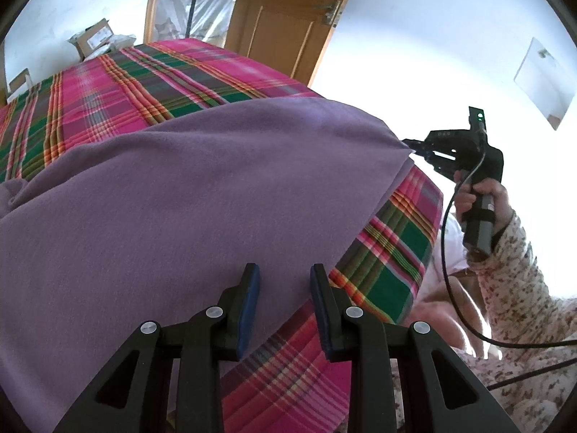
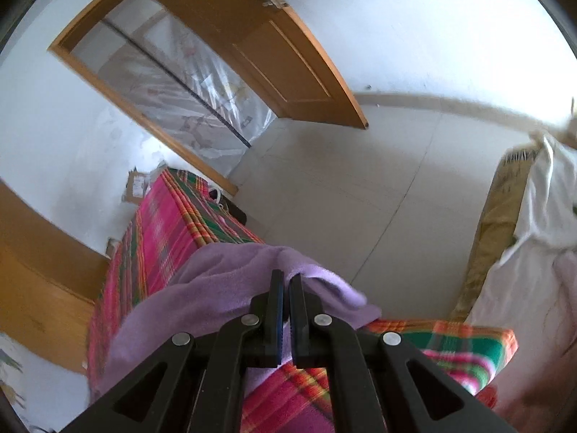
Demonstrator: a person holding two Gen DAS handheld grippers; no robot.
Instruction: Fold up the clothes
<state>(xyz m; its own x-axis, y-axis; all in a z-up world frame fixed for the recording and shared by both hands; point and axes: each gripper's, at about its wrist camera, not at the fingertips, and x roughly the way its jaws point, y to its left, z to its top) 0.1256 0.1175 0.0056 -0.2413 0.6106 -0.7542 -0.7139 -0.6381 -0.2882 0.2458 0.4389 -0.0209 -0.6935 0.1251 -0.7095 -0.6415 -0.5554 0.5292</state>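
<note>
Folding a purple cloth [image 1: 187,187] spread over a plaid cover [image 1: 119,83]; surface beneath hidden, so bed or tabletop not decided. Right tongs [image 2: 284,281] closed to a narrow slit, pinching the cloth's edge; seen from the left wrist view as right tongs [image 1: 414,144] gripping the far corner, held by a hand [image 1: 479,198] in a patterned sleeve [image 1: 523,288]. Corner raised off the cover, fabric running taut from it toward the near side. Left tongs [image 1: 285,274] parted wide, holding nothing, poised just above the near edge of the cloth, one finger over purple fabric and the other over plaid. Bulk of the cloth lying flat on the cover, slight bunching at far left. Door [image 1: 281,14] and boxes [image 1: 97,39] in the background, well apart from the work.

Judged step: securing the second corner before carrying the edge over. For a clean fold: lowering the left tongs onto the hem itself, taking a single layer, closing fully before any lift. Matching the height of both corners, keeping the edge between them straight and lightly tensioned, not stretched. Carrying both corners across together, laying edge on edge, releasing only once aligned. Risk: snagging the plaid cover along with the cloth, or dragging the flat part into wrinkles.
</note>
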